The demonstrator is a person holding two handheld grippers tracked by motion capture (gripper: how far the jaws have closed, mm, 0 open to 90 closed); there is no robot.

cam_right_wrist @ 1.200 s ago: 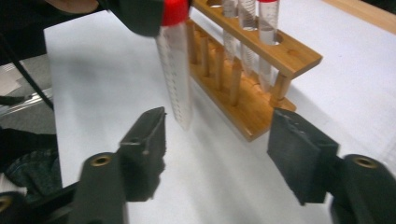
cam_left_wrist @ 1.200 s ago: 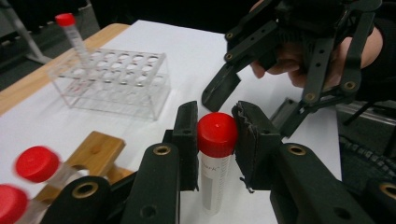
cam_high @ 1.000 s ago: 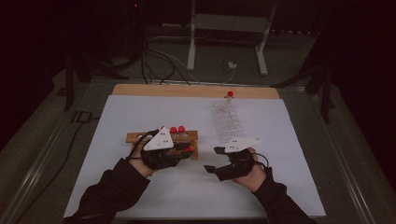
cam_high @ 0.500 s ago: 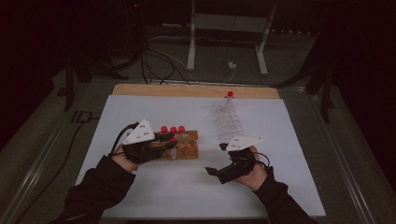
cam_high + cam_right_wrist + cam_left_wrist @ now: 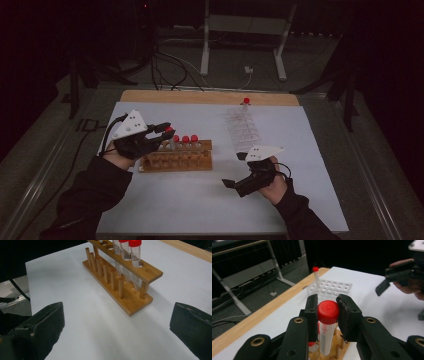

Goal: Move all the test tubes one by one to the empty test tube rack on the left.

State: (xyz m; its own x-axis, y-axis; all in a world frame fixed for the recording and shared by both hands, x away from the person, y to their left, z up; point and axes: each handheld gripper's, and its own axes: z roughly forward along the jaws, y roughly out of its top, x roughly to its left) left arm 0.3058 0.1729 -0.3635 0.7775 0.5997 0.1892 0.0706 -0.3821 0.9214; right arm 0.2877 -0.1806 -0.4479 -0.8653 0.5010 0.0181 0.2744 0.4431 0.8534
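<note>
From the high view my left tongs [image 5: 165, 131] sit at the nine o'clock end of the wooden rack [image 5: 176, 159], and I count red caps in a row there, but I cannot read the grip. The left gripper view settles it: the two black jaws are pinching the red cap of a clear tube [image 5: 328, 325], one pad on each side, and the tube stands upright with its lower end down among the rack's pegs. A second red cap peeks out low, just beside it.

That same view looks past the tube to a clear plastic rack [image 5: 332, 288] toward twelve o'clock, with a single red-capped tube [image 5: 316, 276] upright at its far corner. In the high view this plastic rack [image 5: 243, 129] is only a faint grid near the wooden edge of the worktop [image 5: 200, 200].

My right tongs [image 5: 235, 172] hover at about five o'clock from the wooden rack, well apart from it, jaws spread wide with nothing between them. The right gripper view shows the wooden rack's [image 5: 120, 277] build: a holed top rail, a row of pegs along the base, and capped tubes standing in adjacent holes at one end, with an empty hole beside them.
</note>
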